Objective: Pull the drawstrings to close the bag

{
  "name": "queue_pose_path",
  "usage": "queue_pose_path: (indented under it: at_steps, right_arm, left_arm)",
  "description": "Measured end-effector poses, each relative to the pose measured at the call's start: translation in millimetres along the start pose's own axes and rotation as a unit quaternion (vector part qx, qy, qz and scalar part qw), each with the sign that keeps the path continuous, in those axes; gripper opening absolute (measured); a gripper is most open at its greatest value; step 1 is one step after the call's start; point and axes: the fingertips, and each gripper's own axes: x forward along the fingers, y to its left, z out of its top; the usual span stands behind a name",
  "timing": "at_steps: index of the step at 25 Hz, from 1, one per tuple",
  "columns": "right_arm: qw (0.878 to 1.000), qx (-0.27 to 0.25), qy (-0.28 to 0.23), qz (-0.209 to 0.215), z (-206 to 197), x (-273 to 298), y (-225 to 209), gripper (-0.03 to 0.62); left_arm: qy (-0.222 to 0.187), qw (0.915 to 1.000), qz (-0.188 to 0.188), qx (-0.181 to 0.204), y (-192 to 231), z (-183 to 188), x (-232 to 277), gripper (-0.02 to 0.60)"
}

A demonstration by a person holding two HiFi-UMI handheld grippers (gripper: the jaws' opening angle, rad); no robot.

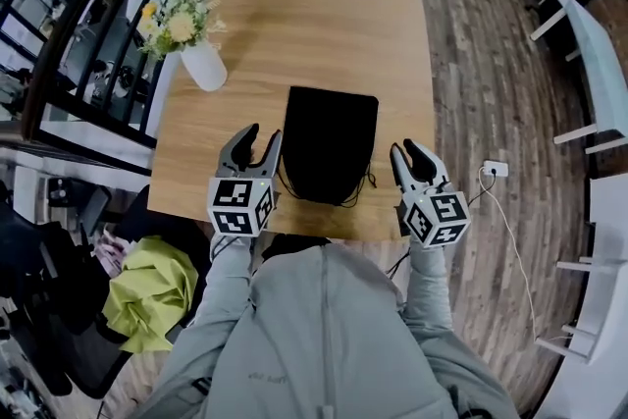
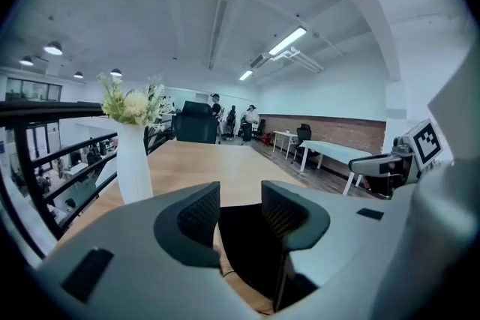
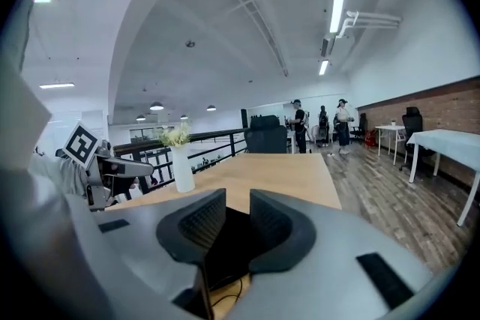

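A black drawstring bag [image 1: 329,142] lies flat on the wooden table [image 1: 314,5], its mouth toward me. Thin black drawstrings [image 1: 359,185] loop out at its near corners. My left gripper [image 1: 263,138] hovers just left of the bag's near left corner, its jaws apart with nothing between them. My right gripper [image 1: 404,150] hangs a little right of the near right corner, jaws narrower but apart and empty. In the left gripper view, the bag [image 2: 251,247] shows beyond the left gripper [image 2: 240,210]. In the right gripper view, the bag [image 3: 225,251] and a cord [image 3: 225,297] lie below the right gripper [image 3: 238,221].
A white vase of flowers [image 1: 204,64] stands at the table's left edge, beyond the left gripper. A black railing [image 1: 88,34] runs along the left. A yellow-green cloth [image 1: 152,294] lies on a chair below left. A white plug and cable [image 1: 496,169] lie on the floor at the right.
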Motion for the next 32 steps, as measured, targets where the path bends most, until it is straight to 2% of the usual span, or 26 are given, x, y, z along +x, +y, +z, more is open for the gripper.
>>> queue_pose_path:
  at_steps: [6, 12, 17, 32]
  right_arm:
    - [0.998, -0.012, -0.056, 0.013, 46, -10, 9, 0.079]
    - [0.996, -0.026, -0.083, 0.013, 64, -28, 14, 0.043]
    - [0.996, -0.034, -0.083, 0.009, 63, -39, 18, 0.023]
    - [0.997, -0.029, -0.064, -0.011, 46, -40, 19, 0.021]
  left_arm:
    - [-0.044, 0.9987, -0.026, 0.0, -19, 39, -10, 0.159]
    - [-0.073, 0.9965, -0.04, 0.003, -34, 60, -26, 0.052]
    - [-0.073, 0.9961, -0.049, 0.004, -37, 58, -39, 0.028]
    - [-0.05, 0.9969, -0.061, -0.003, -32, 43, -37, 0.028]
